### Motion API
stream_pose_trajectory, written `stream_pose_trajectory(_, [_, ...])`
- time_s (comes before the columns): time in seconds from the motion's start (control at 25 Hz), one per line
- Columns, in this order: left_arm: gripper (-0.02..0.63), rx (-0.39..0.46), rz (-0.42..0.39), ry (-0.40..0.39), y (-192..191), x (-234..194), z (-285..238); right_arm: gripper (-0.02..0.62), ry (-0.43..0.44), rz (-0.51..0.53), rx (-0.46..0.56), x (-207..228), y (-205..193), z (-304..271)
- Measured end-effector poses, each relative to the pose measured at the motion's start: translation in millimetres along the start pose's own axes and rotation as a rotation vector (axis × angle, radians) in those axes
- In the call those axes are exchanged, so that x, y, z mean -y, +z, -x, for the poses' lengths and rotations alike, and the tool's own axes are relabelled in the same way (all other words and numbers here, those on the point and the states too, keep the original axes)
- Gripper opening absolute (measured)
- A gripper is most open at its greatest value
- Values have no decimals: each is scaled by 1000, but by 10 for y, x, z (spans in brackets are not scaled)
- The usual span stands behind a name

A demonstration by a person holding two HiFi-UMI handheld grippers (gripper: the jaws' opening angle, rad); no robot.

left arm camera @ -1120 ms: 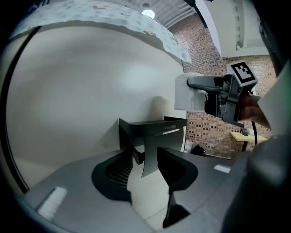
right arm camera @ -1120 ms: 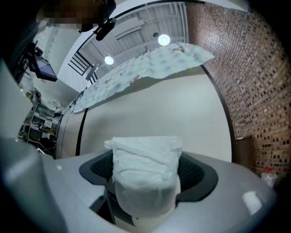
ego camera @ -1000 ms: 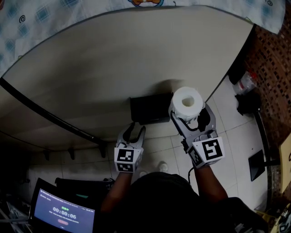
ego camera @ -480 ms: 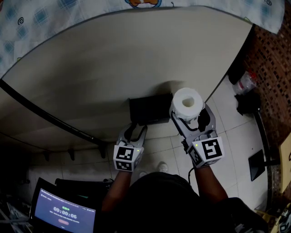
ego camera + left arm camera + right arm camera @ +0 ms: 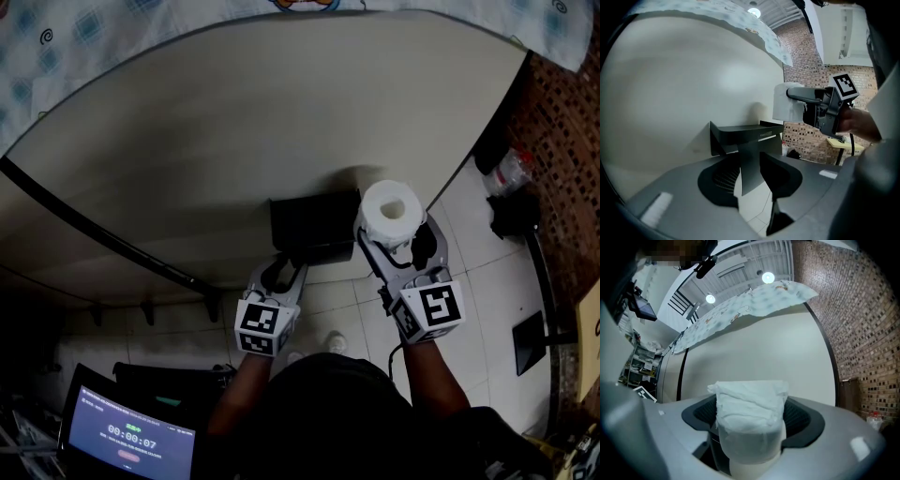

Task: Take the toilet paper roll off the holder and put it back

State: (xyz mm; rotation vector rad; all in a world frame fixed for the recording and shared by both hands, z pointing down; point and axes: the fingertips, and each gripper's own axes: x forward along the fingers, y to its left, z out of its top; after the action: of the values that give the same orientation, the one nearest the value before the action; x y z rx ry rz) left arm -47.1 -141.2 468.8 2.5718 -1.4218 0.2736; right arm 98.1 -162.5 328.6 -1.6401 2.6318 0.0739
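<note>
Both busy: my right claw [image 5: 395, 236] clamps the toilet paper roll [image 5: 389, 207]; my left claw [image 5: 283, 272], just closing loosely round the holder [image 5: 314, 225], should steady it.

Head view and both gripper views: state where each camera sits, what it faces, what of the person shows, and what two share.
Head view: on the person's head, looking steeply down at the wall-mounted holder; forearms, left gripper, right gripper show.
Left gripper view: rides that gripper, facing the holder's flap between its jaws, which have just been closing.
Right gripper view: rides that gripper, facing the wall; jaws clamp the toilet paper roll.
Shared: head and left gripper views both show the held roll.
</note>
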Motion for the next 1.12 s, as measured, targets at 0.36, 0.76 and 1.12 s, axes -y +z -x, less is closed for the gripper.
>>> stream_pose_trajectory(0.36, [140,-43,51,-8,63,32,30,417,-17,-11,-13,84,-50,-7])
stream_pose_trajectory(0.76, [138,-49,55,-13,68,28,43,417,-51,-27,-16,213,-111,37])
stream_pose_trajectory(1.12, [132,-55,49,-3,65,14,48,416,-126,-222,30,570,-212,148])
